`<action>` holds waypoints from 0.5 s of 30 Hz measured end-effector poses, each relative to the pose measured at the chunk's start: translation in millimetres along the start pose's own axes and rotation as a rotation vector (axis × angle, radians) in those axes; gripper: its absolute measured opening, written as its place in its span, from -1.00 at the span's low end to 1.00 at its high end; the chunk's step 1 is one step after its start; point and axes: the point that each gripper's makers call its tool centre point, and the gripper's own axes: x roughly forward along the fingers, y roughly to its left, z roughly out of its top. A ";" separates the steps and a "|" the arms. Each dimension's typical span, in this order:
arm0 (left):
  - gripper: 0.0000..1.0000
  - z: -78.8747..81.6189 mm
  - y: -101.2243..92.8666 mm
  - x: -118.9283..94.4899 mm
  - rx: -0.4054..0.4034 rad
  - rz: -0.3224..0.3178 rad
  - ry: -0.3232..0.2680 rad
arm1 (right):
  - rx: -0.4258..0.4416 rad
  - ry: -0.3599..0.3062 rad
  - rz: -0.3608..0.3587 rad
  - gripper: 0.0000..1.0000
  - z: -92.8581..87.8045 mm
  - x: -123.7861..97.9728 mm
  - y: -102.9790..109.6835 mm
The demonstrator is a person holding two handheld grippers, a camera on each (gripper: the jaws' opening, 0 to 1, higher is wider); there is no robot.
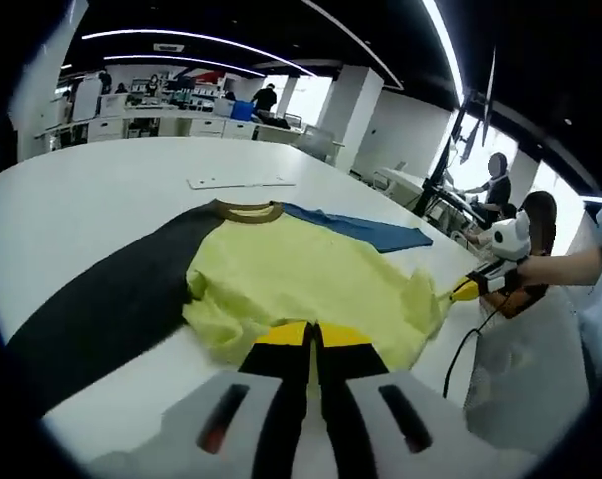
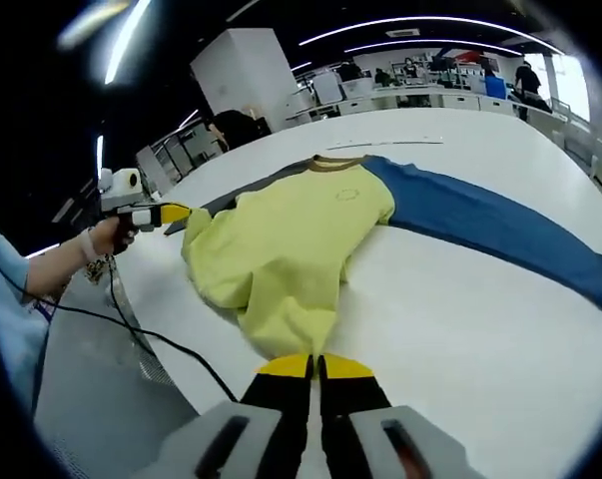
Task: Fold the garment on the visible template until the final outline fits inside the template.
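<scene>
A yellow garment with a brown collar, a black sleeve and a blue sleeve lies on a white table. Its lower part is bunched and raised off the table. My left gripper is shut on the near hem. My right gripper, held by a hand, pinches the hem's right corner. In the right gripper view the garment spreads ahead, blue sleeve stretching right, with my right gripper shut on the hem and my left gripper at the far corner.
A flat white sheet lies on the table beyond the collar. The table's rounded edge runs close to both grippers, with a black cable hanging past it. People sit at desks off to the right.
</scene>
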 end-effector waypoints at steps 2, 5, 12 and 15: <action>-1.00 -2.7 -0.7 10.0 0.002 -0.007 0.017 | -0.002 0.003 0.001 -1.00 -0.5 -0.3 0.0; -1.00 -6.9 -1.0 23.8 0.006 -0.010 0.045 | -0.007 0.006 0.000 -1.00 -1.5 -1.6 -0.9; -1.00 -18.8 6.0 42.0 0.008 -0.005 0.101 | 0.006 -0.003 -0.006 -1.00 -0.8 -3.7 -3.3; -0.96 -18.3 6.7 39.3 0.050 -0.001 0.097 | 0.013 -0.005 -0.006 -1.00 -1.6 -4.1 -3.2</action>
